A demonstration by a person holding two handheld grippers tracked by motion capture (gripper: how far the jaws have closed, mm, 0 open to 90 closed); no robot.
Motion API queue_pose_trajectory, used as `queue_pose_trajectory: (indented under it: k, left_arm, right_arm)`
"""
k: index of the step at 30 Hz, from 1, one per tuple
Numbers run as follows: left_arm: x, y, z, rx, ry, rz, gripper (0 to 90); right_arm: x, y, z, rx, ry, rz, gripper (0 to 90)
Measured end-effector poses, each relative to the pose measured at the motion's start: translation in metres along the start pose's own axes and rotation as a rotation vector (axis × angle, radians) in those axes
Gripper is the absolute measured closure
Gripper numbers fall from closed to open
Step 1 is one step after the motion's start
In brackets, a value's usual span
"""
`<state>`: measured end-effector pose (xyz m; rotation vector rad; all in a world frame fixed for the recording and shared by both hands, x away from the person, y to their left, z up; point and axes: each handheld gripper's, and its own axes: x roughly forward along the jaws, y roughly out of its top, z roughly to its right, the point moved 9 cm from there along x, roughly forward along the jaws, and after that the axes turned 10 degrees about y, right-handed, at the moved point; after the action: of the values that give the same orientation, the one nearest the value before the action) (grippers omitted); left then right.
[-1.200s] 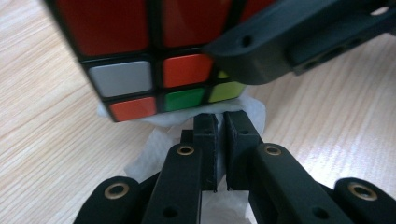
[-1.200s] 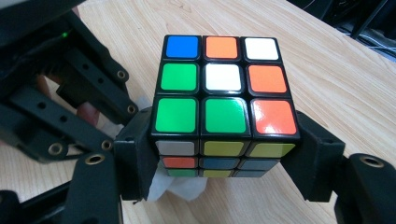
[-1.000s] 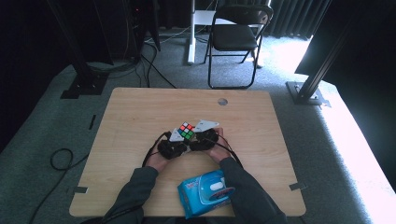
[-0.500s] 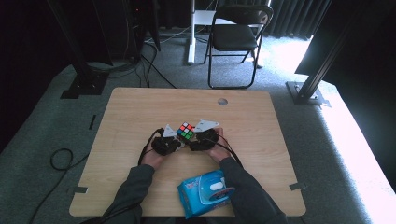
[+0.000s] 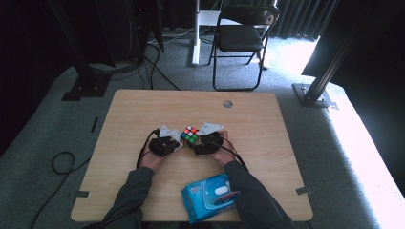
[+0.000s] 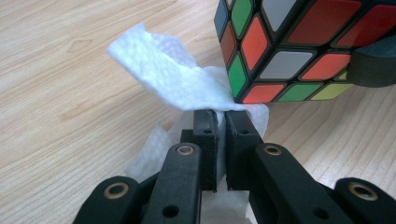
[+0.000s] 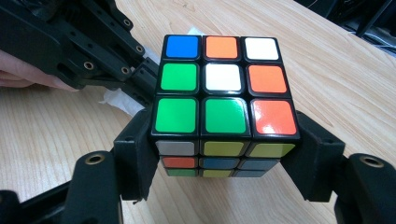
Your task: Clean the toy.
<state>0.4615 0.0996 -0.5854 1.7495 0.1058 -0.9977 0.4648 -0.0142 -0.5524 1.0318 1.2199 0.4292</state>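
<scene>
Cube, rigid and smooth-faced, is sitting mid-frame, clamped on opposite sides by the right gripper; that side grip looks sound. Left gripper is pinching a limp white wipe against its lower corner.

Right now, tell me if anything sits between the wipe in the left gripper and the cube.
Nothing visible does. The left gripper pinches the wipe right against the cube, which the right gripper clamps by its sides above the table.
</scene>
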Motion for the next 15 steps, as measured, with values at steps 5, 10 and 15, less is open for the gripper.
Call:
queue_pose_trajectory:
  k: [5, 10, 15]
  left_arm:
    - [0.0001, -0.0011, -0.0014, -0.014, -0.001, 0.0, 84.8]
    - [0.0005, -0.0051, -0.0025, -0.015, 0.002, -0.006, 84.8]
    - [0.001, -0.0074, -0.0017, -0.017, 0.0, -0.01, 84.8]
  right_arm:
    - [0.0006, -0.0011, 0.0009, 0.003, -0.006, -0.009, 34.2]
    - [0.0021, -0.004, 0.0037, 0.016, -0.018, -0.03, 34.2]
    - [0.0029, -0.0059, 0.0065, 0.032, -0.029, -0.041, 34.2]
